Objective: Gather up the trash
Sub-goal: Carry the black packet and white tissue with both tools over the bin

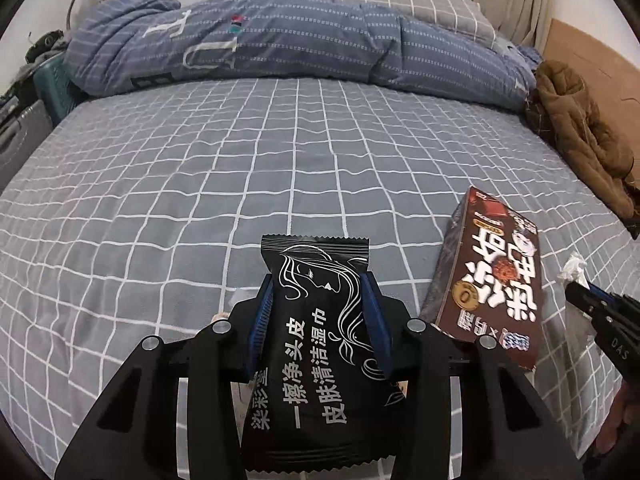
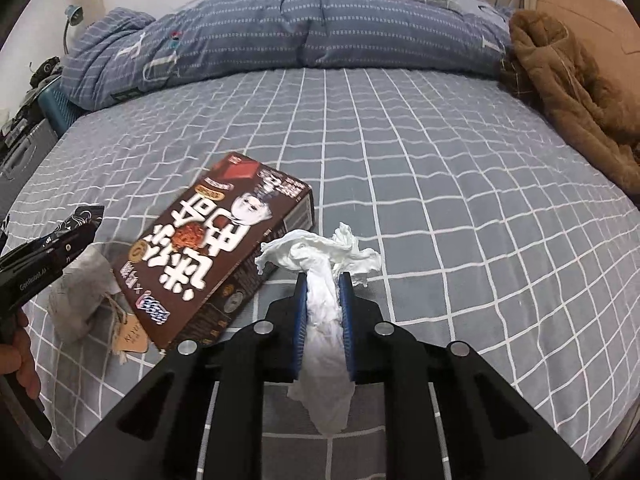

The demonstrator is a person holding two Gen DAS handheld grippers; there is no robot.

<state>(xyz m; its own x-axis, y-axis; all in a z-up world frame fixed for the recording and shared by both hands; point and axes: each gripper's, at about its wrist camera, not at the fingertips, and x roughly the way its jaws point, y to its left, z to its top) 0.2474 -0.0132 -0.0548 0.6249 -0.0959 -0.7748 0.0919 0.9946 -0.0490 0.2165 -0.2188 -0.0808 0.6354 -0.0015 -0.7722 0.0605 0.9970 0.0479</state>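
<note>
Three trash items, plus a small grey pouch with a tag. Your left tongs pinch one black wipe packet, long axis running along the fingers, serrated end pointing away from you. Your right tongs are pressed tight on one crumpled white tissue, just right of the brown box. The box lies flat on the bed, long axis diagonal. Beyond the box, open checked sheet up to the quilt; a brown jacket at the right edge.

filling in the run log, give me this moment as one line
left tongs: shut on black wipe packet | right tongs: shut on white tissue | left on bed: brown snack box, small cloth pouch
</note>
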